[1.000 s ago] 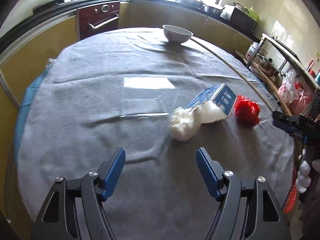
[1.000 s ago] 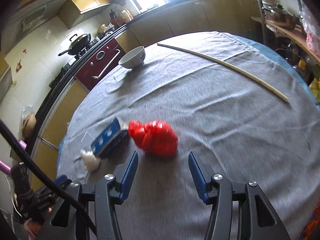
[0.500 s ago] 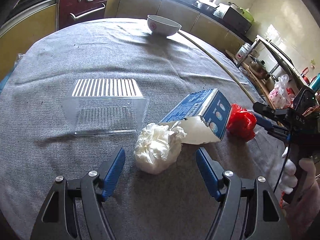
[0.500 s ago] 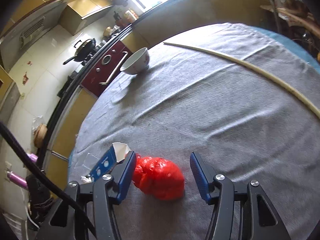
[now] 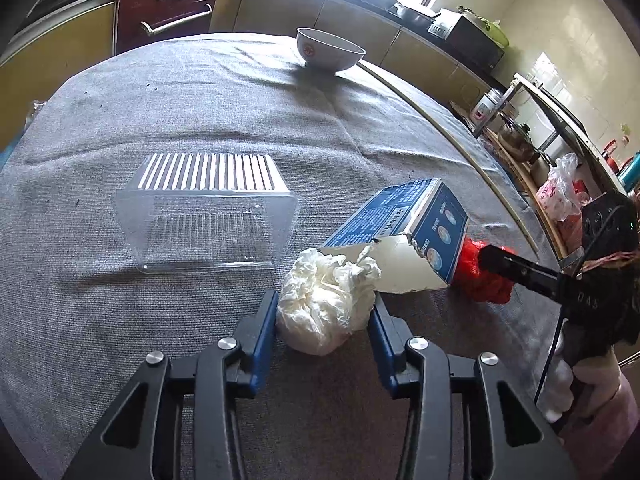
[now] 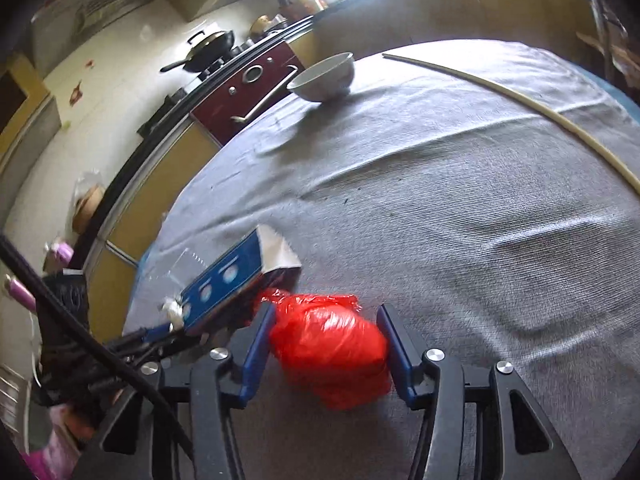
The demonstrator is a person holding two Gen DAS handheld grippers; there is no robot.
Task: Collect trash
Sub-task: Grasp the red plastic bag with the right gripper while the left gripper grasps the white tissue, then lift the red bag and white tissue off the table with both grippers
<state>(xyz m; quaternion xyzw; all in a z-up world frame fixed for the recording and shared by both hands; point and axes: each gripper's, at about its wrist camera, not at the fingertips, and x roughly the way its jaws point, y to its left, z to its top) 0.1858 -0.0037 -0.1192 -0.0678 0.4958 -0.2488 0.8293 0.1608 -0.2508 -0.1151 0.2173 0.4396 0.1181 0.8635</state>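
Observation:
A crumpled white paper wad (image 5: 324,312) lies on the grey tablecloth (image 5: 200,100). My left gripper (image 5: 325,300) straddles it, jaws closing, and both blue pads touch its sides. Behind the wad lies a torn blue carton (image 5: 400,212). A red plastic bag (image 6: 328,352) sits to the right of the carton. My right gripper (image 6: 326,312) is around the bag, jaws closing, with the bag filling the gap between the pads. A clear plastic container (image 5: 208,220) lies upside down to the left of the wad.
A white bowl (image 5: 330,49) stands at the far side of the round table. A long pale stick (image 6: 520,100) lies across the cloth at the right. Kitchen counters and an oven (image 5: 164,8) ring the table, and a rack with bags (image 5: 560,192) stands beyond its right edge.
Both grippers moved forward and down onto their items. The left jaws narrowed around the paper wad, and the right jaws came around the red bag and narrowed on it.

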